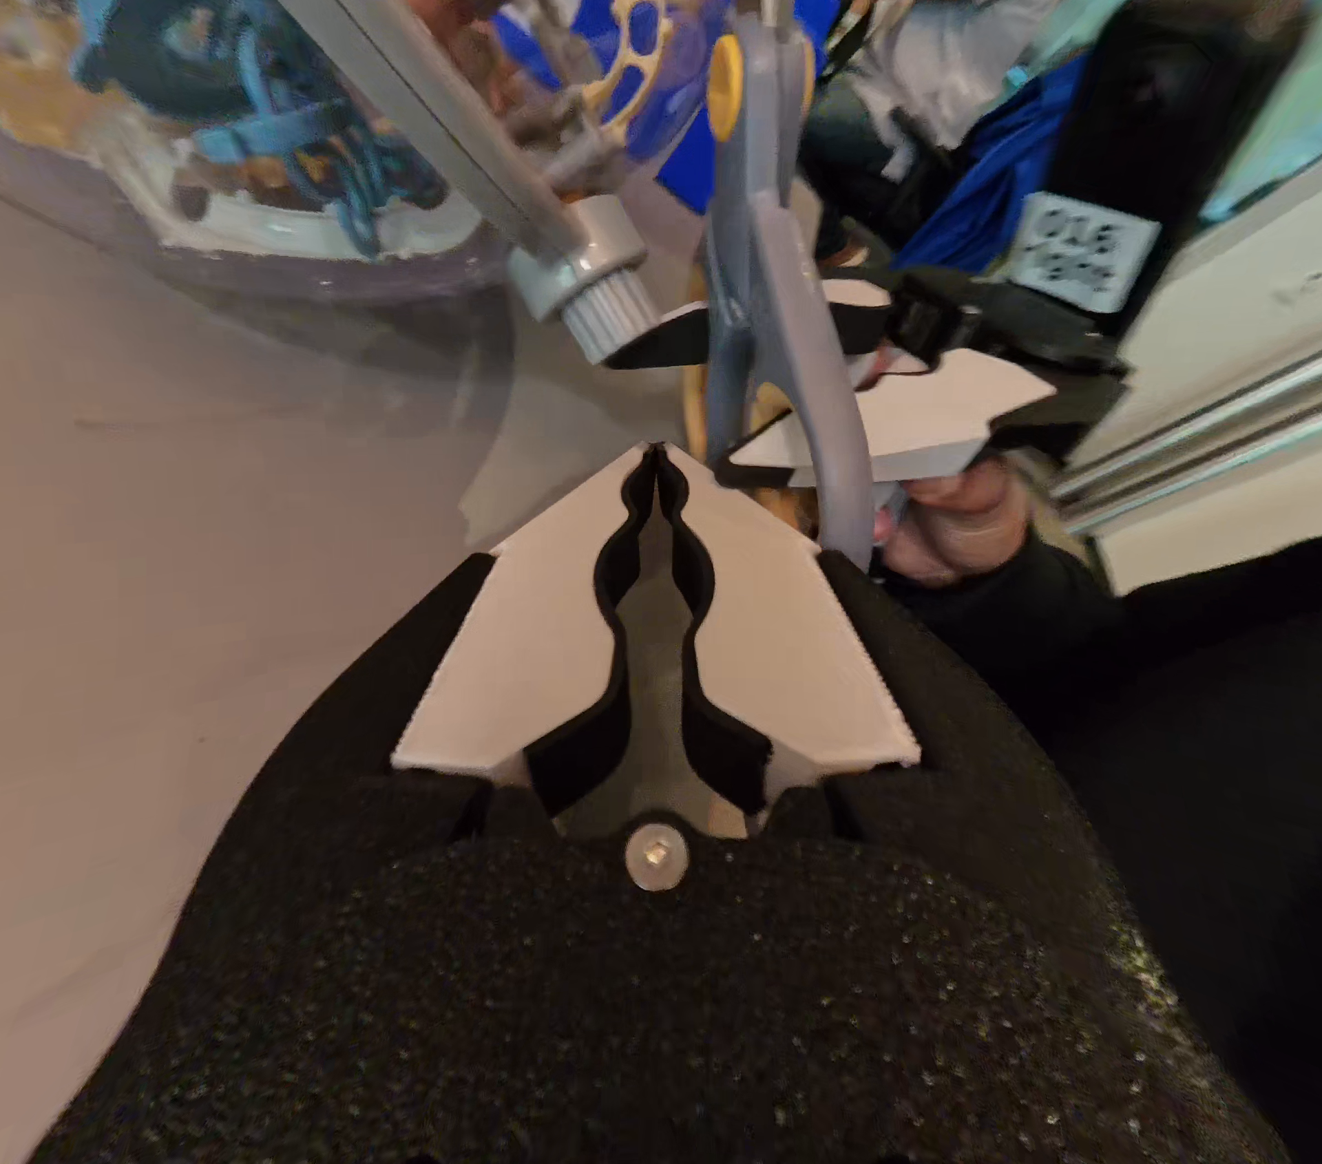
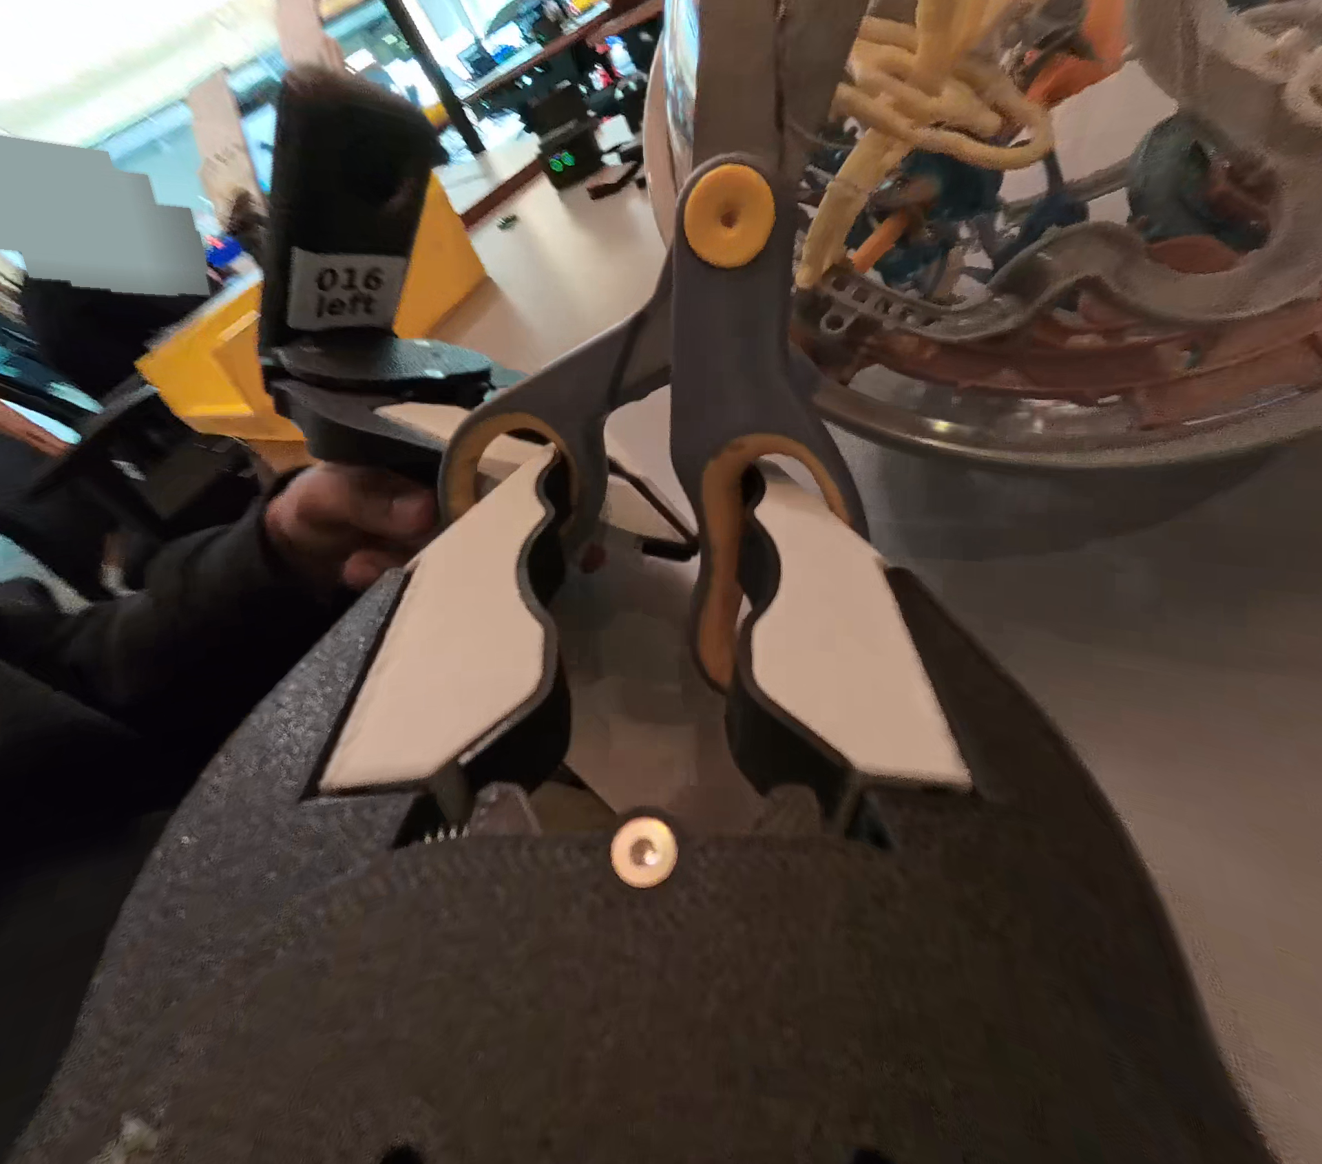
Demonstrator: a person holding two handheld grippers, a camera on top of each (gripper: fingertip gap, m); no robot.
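Grey scissors with yellow-lined handles point(image 2: 722, 329) stand blades up beside a glass bowl point(image 2: 1073, 414). My right gripper point(image 2: 647, 472) has one finger through each handle loop and is shut on the scissors, carrying them above the table. The scissors also show in the left wrist view point(image 1: 769, 300), threaded on the right gripper's white fingers point(image 1: 923, 414). My left gripper point(image 1: 654, 450) is shut, its tips touching with nothing between them, just left of the scissor handles. It also shows in the right wrist view point(image 2: 665, 532), behind the handles, held by a hand point(image 2: 343, 522).
The bowl point(image 1: 250, 243) holds cream string point(image 2: 930, 78) and blue and brown tangled pieces. A grey post with a ribbed foot point(image 1: 586, 271) stands near the scissors. A pale table point(image 1: 179, 522) lies below. A seated person point(image 1: 951, 21) is behind.
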